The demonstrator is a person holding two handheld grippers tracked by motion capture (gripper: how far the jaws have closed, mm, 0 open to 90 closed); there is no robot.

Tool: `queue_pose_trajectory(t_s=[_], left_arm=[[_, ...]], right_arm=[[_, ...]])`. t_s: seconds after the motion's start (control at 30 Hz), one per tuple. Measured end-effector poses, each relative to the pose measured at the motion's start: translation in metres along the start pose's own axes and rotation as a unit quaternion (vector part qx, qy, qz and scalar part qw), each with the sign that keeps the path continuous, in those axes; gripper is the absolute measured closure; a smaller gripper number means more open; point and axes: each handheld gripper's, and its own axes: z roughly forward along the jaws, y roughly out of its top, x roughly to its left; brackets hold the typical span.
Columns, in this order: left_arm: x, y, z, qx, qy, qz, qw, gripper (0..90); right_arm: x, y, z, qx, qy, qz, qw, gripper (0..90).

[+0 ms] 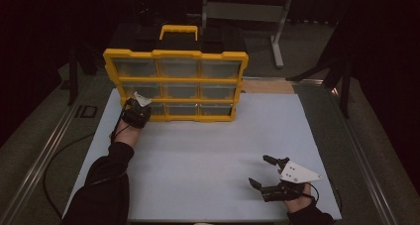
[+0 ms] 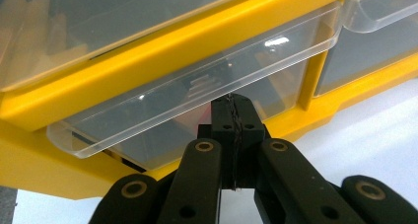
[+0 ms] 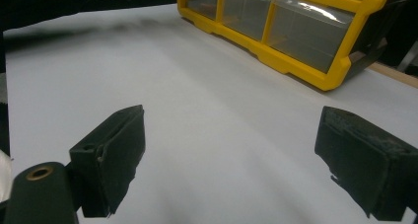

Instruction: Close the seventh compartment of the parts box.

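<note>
Yellow organizer (image 1: 176, 81) w/ clear drawers stands upright at far edge of white table (image 1: 208, 155), handle up, front facing the person. 3x3 grid of drawers.

Left gripper (image 1: 134, 106) is at bottom-left drawer (image 2: 197, 93). In left gripper view its jaws are pressed together, tips right under the drawer's clear front lip; drawer already sticks out a bit from the frame, tilted in that view. Can't tell if any plastic is caught between the pads; looks more like tips tucked beneath/behind the lip than a pinch.

Right gripper (image 1: 270, 178) rests low near the front-right of table, well apart from organizer, jaws spread wide, nothing between them. Right gripper view shows bare table ahead & organizer's lower row farther off.

Step in hand, as I read it: pull bottom-left drawer out.

How to do it well:
- Pull straight toward the person, level w/ the drawer's slot. No upward pry, lip is thin plastic & could flex or slip off the tips.
- Keep tips hooked behind lip, not just below it; otherwise they'll slide off.
- Organizer is upright & prob. light: a hard tug may drag or tip it fwd. Go slow; right gripper is free and could brace the frame's top or side.
- Stop before drawer leaves the slot, unless it's meant to come out.
</note>
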Motion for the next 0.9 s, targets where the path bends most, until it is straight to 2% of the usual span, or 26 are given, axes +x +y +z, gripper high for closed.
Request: queue_pose_trajectory(t_s=[0.6, 0.83, 0.9], left_arm=[[0.0021, 0.0004, 0.0011, 0.003, -0.003, 0.019, 0.9998, 89.6], [0.0019, -0.0007, 0.0009, 0.006, -0.004, 0.013, 0.9999, 89.4], [0.0007, -0.0017, 0.0010, 0.008, -0.006, 0.021, 0.9997, 89.4]], right_arm=[[0.0000, -0.0003, 0.0011, 0.000, 0.003, 0.001, 1.0000, 11.8], [-0.0001, 0.0000, 0.0006, 0.000, 0.002, 0.001, 1.0000, 11.8], [0.0001, 0.0004, -0.0001, -0.001, -0.001, 0.001, 1.0000, 11.8]])
